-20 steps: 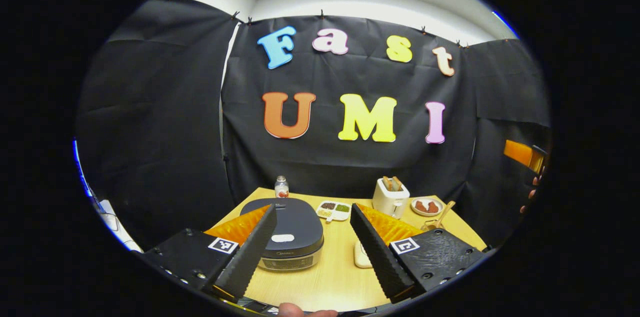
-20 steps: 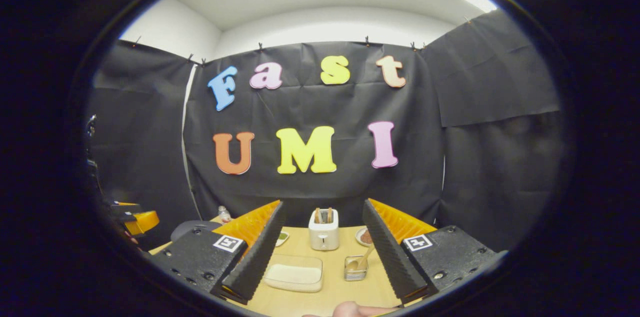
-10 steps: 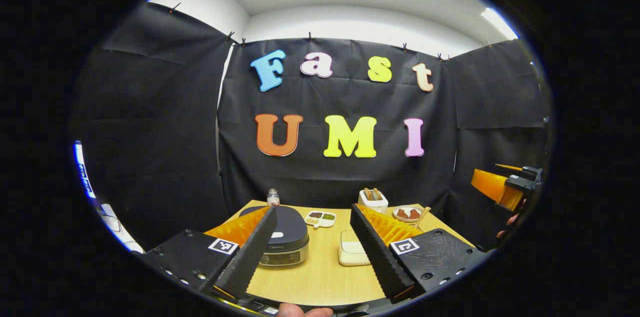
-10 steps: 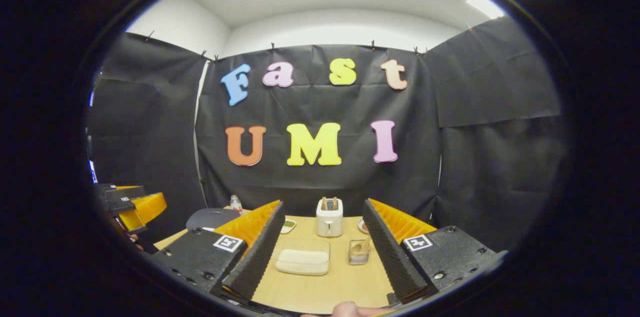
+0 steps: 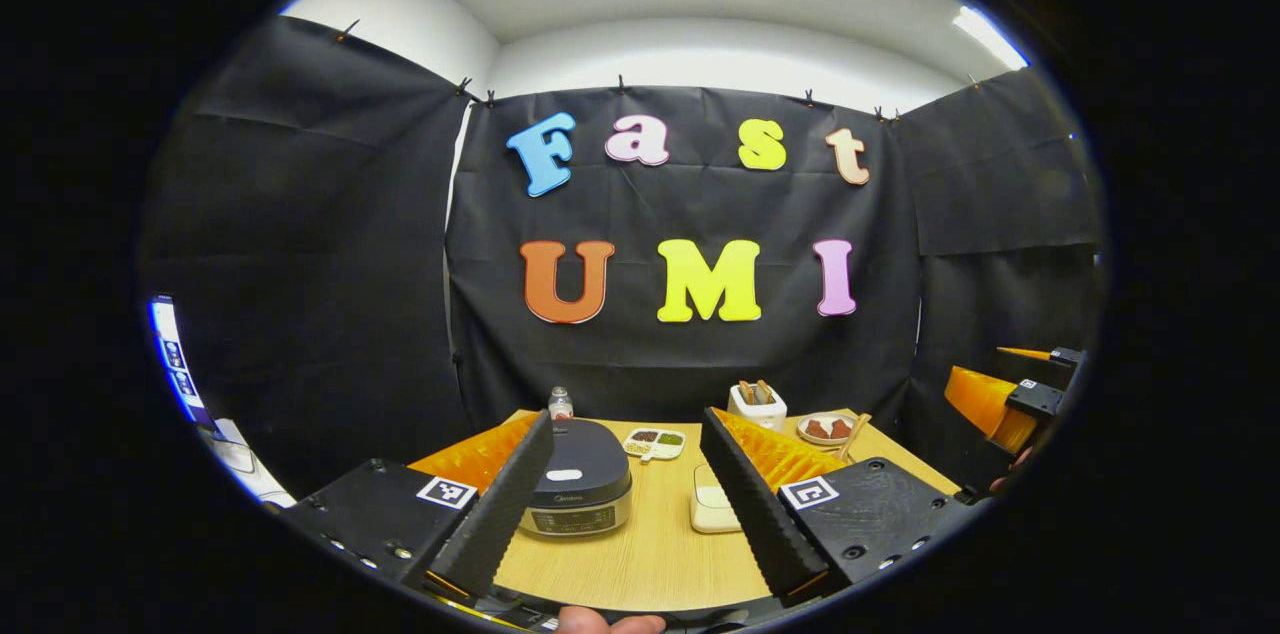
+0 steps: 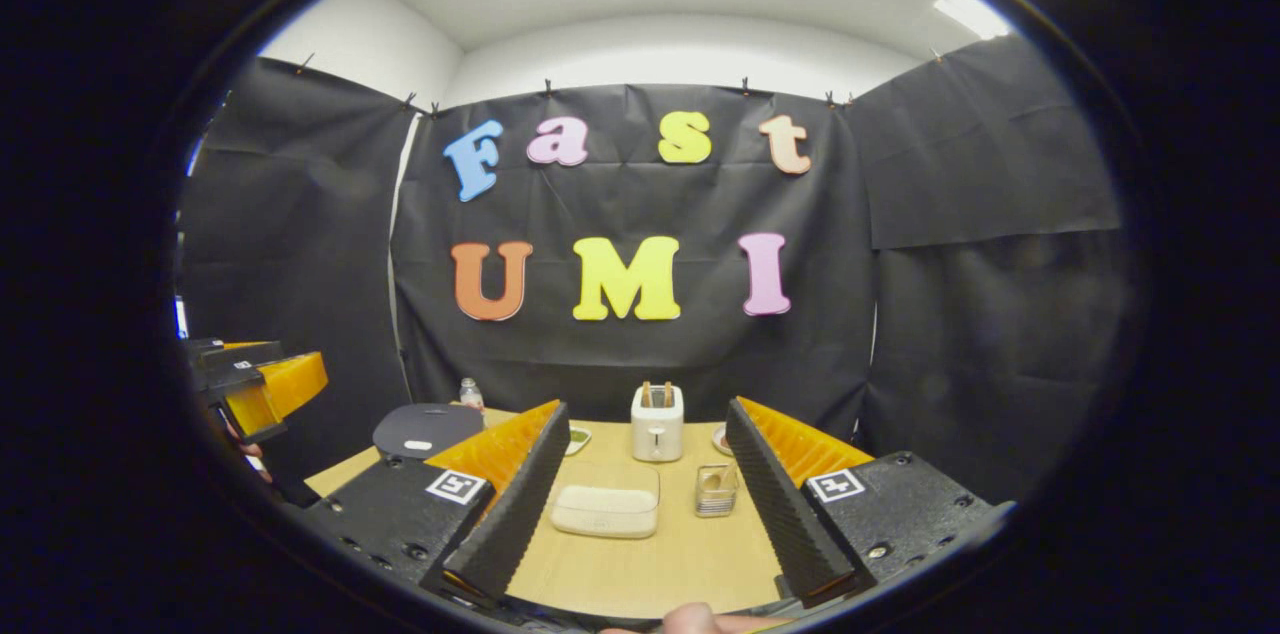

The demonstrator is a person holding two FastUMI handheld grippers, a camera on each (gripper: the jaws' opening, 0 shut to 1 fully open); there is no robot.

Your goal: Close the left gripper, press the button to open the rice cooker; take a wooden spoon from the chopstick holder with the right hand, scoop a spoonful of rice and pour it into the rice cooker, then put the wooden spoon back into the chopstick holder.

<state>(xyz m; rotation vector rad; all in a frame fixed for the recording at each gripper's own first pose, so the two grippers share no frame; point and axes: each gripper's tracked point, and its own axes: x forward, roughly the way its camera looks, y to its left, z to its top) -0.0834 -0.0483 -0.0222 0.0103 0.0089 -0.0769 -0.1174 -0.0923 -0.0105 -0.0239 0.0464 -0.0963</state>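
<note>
The rice cooker (image 5: 580, 480) stands lid down at the table's left, a white button (image 5: 565, 475) on its dark lid. My left gripper (image 5: 627, 422) hovers open in front of it, above the table's near edge. In the right gripper view the cooker (image 6: 428, 429) sits far left. A clear box of rice (image 6: 605, 511) lies ahead of my open right gripper (image 6: 648, 410), and the wire chopstick holder (image 6: 715, 492) with the wooden spoon (image 6: 712, 480) stands just right of it. Nothing is between either pair of fingers.
On the wooden table (image 5: 640, 564) stand a white toaster (image 6: 656, 422), a small bottle (image 5: 560, 404), a sectioned dish (image 5: 655, 442) and a plate (image 5: 828, 429) along the back. The other gripper shows at each view's edge: right gripper (image 5: 1010, 394), left gripper (image 6: 255, 384).
Both grippers have drawn back from the table, so the cooker and rice box look smaller and farther. Both stay open and hold nothing.
</note>
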